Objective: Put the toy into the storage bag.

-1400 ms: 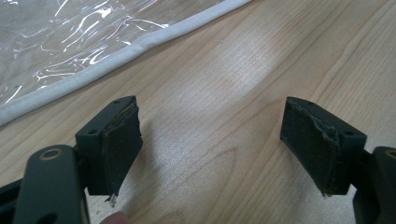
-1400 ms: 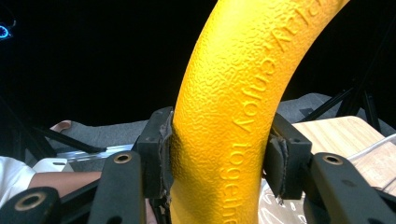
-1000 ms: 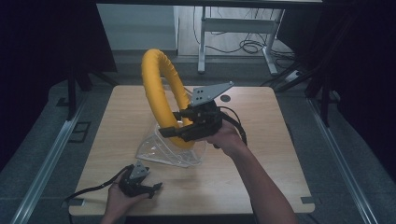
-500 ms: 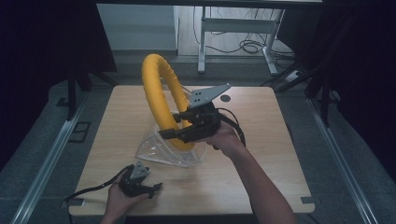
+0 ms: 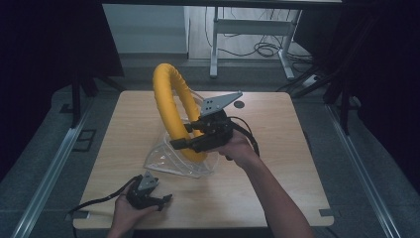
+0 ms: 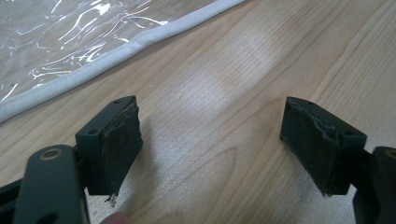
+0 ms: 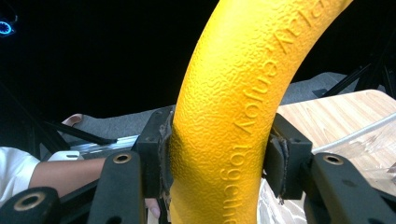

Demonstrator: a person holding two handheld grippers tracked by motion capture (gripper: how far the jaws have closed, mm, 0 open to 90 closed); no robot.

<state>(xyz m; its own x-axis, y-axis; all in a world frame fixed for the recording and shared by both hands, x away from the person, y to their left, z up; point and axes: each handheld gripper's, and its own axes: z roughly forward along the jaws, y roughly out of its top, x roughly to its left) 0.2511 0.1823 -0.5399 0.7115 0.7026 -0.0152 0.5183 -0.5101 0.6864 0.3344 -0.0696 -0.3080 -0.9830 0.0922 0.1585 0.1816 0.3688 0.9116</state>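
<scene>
A yellow foam ring (image 5: 171, 106) stands upright above a clear plastic bag (image 5: 168, 159) with a white edge on the wooden table (image 5: 277, 163). My right gripper (image 5: 185, 143) is shut on the ring's lower part; in the right gripper view the pads (image 7: 156, 154) press into the textured yellow ring (image 7: 233, 116) from both sides. My left gripper (image 5: 161, 201) rests low near the table's front edge, held in a hand. Its jaws stand wide apart in the left gripper view (image 6: 210, 144), with bare wood between them and the clear plastic bag (image 6: 70, 42) beyond.
A small dark round spot (image 5: 239, 104) lies on the table at the back right. Metal rails (image 5: 49, 168) run along both sides of the table. A desk frame and cables (image 5: 247, 47) stand behind it. A person's forearm (image 7: 60, 175) appears in the right gripper view.
</scene>
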